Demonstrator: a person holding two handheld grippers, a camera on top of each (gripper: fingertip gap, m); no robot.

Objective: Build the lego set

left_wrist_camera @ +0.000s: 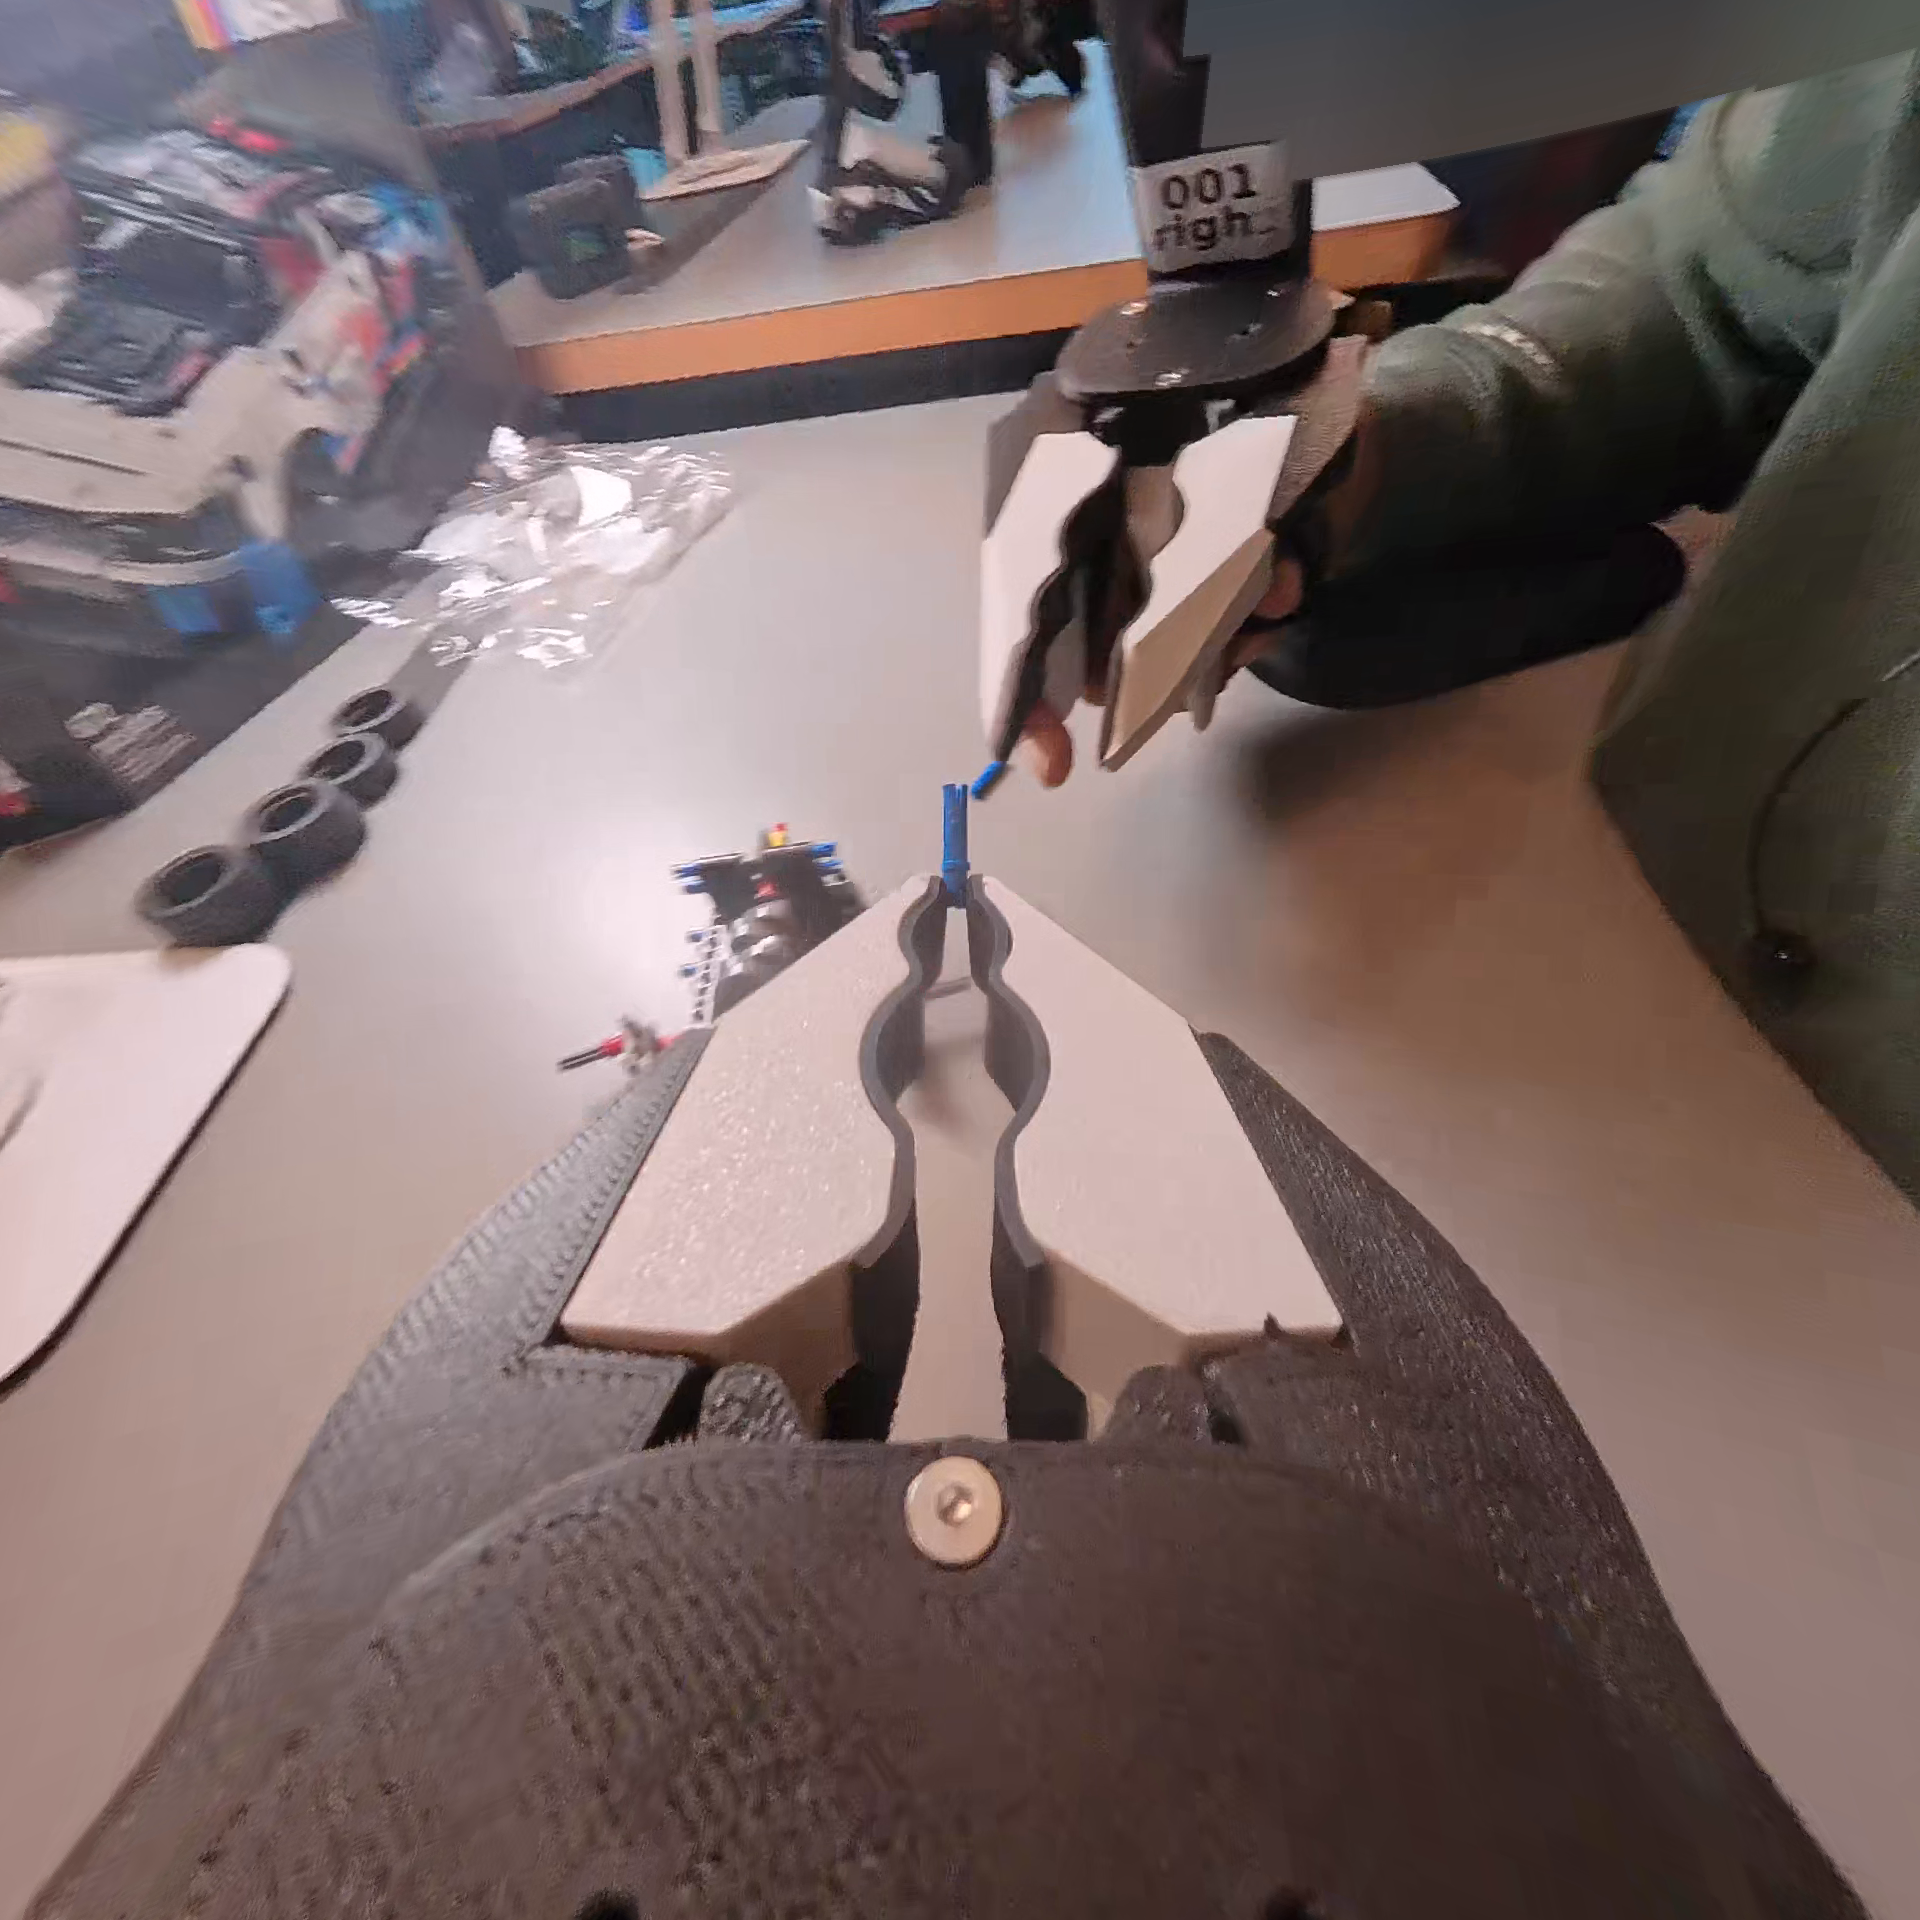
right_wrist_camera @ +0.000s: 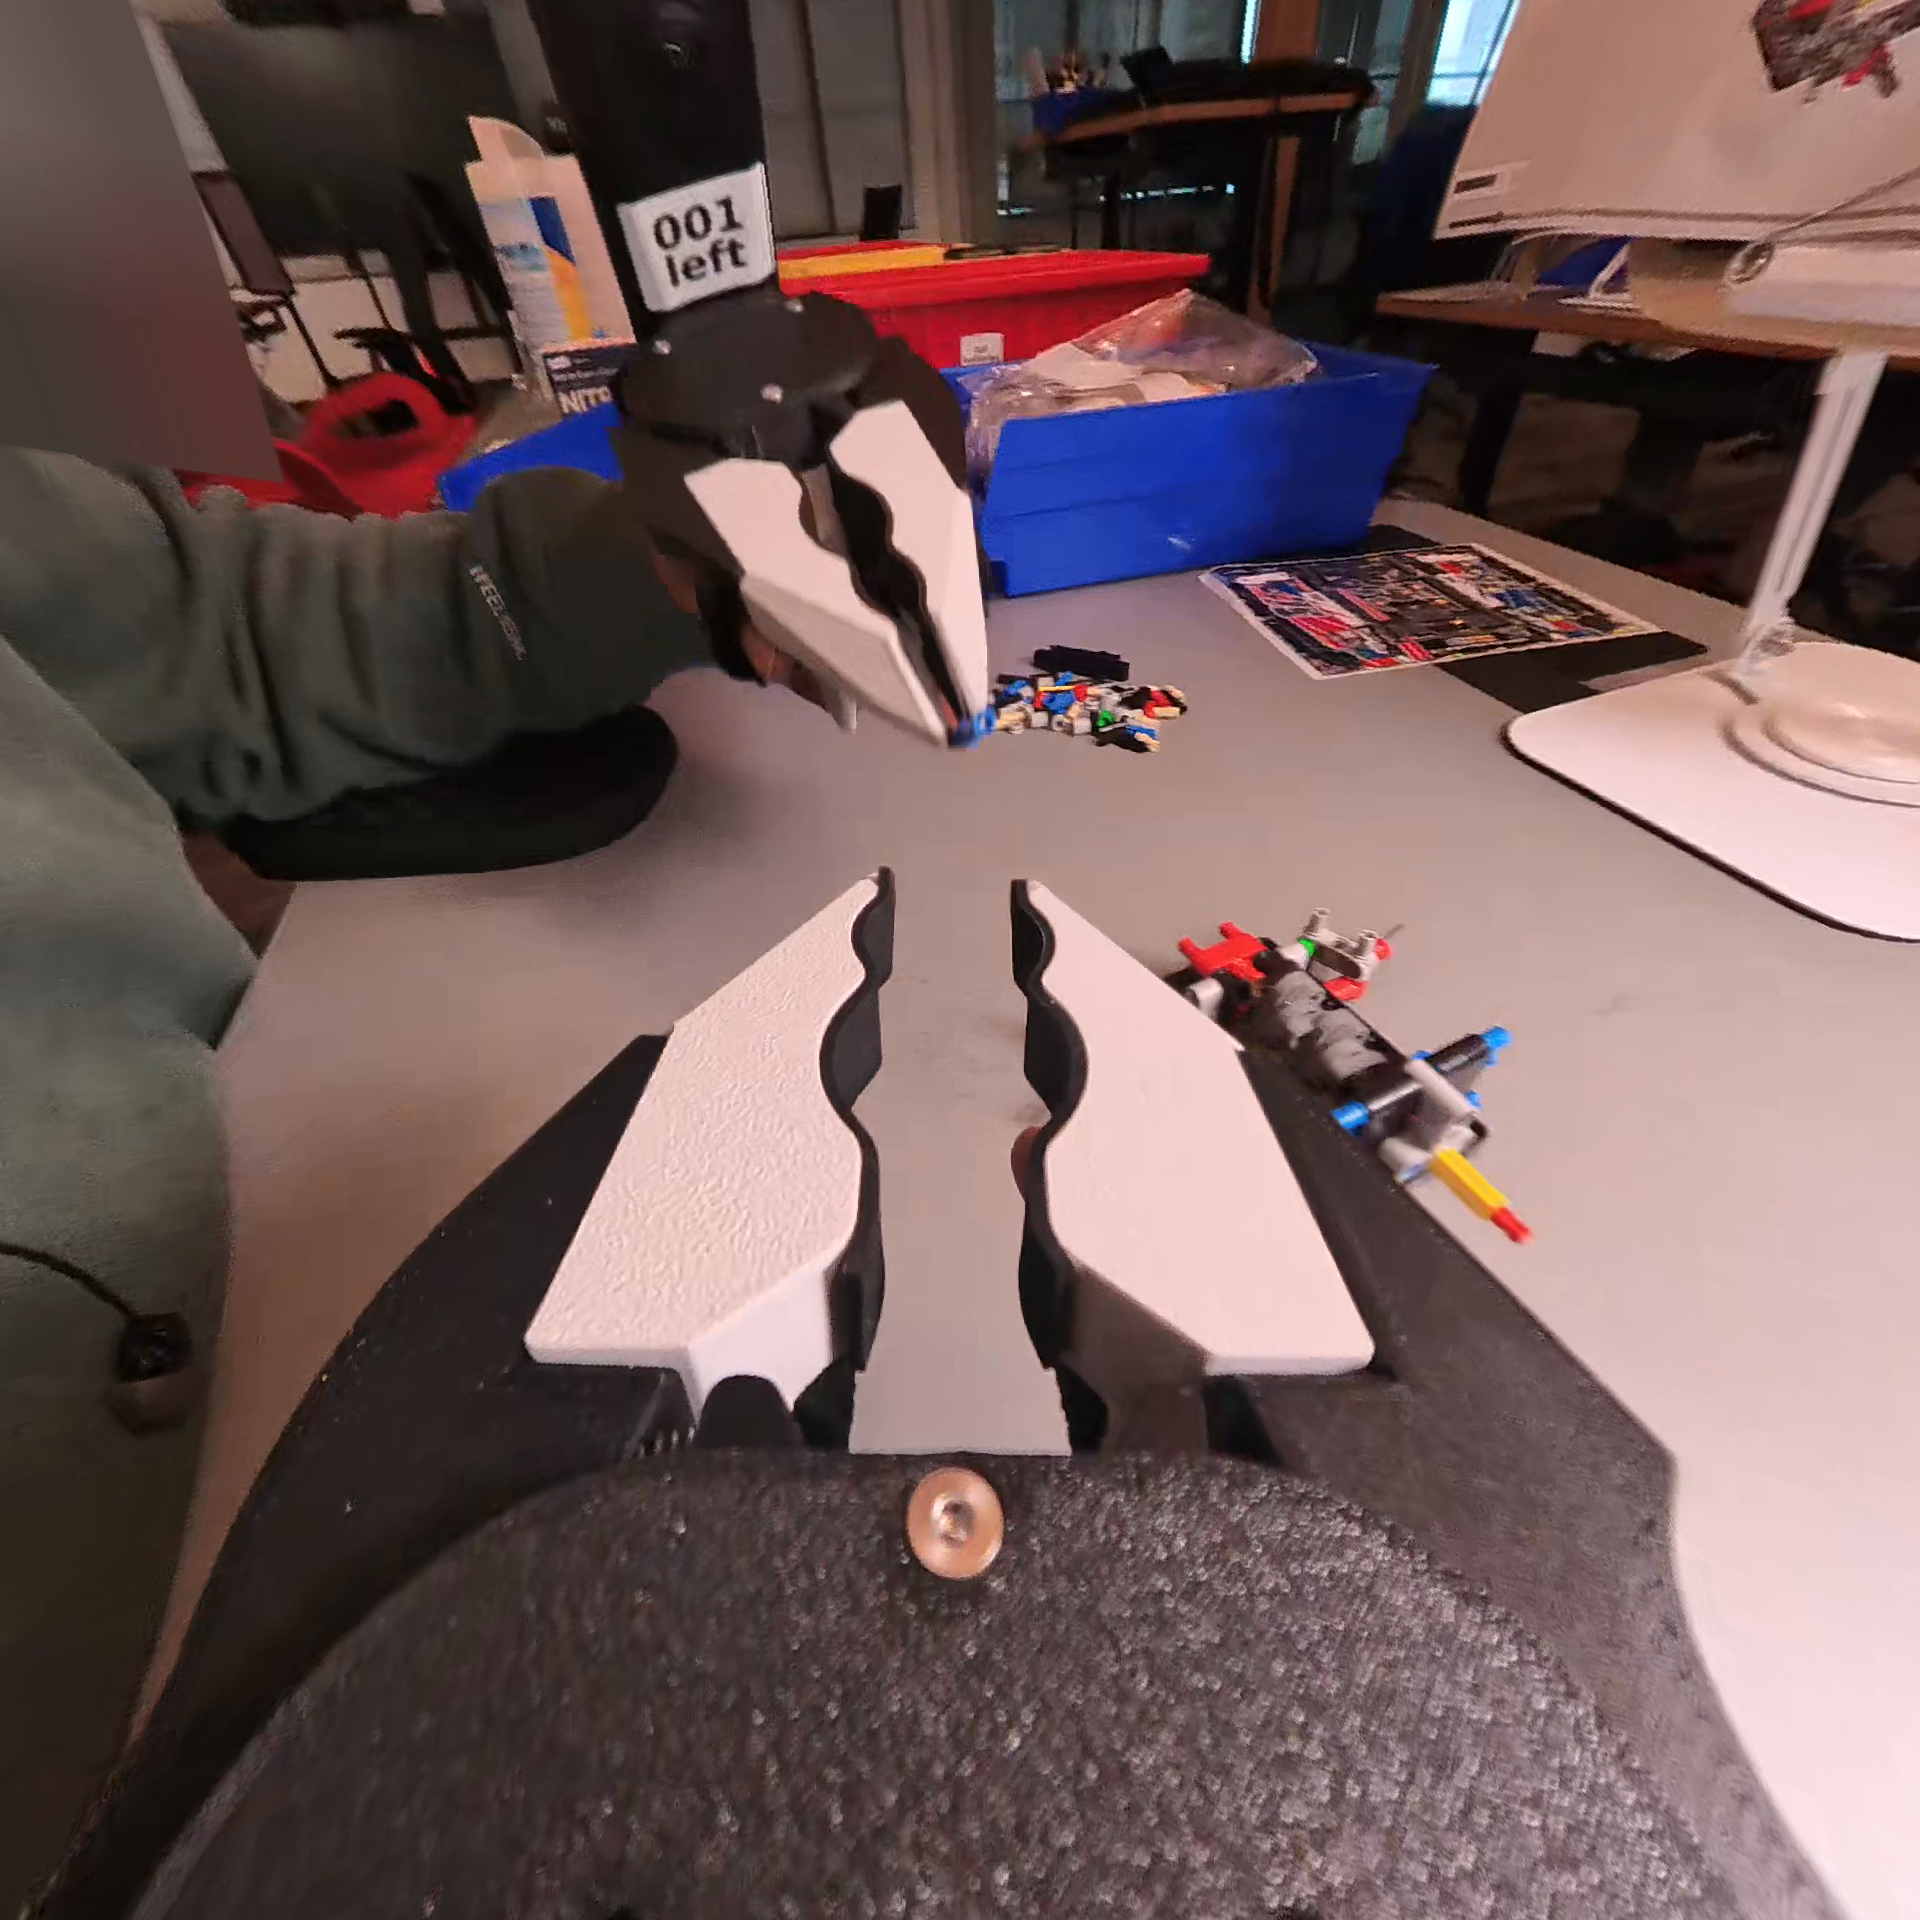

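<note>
Blue and upright, a small pin [left_wrist_camera: 954,837] sits pinched at the tips of your left hand-held gripper [left_wrist_camera: 956,894], raised above the table [left_wrist_camera: 1351,1039]. Your right hand-held gripper [right_wrist_camera: 953,894] is released, fingers parted with nothing between them. Just right of it, the part-built lego assembly [right_wrist_camera: 1351,1049] lies on the table, with a heap of loose pieces [right_wrist_camera: 1091,712] farther off.

wrist views face each other, low | shared: table [left_wrist_camera: 1351,1039]

Grey bench [right_wrist_camera: 1351,831] in cluttered workroom; blue bin [right_wrist_camera: 1195,468] and red bin [right_wrist_camera: 987,286] far side; white lamp base [right_wrist_camera: 1714,779] right; wood-edged desks behind.
</note>
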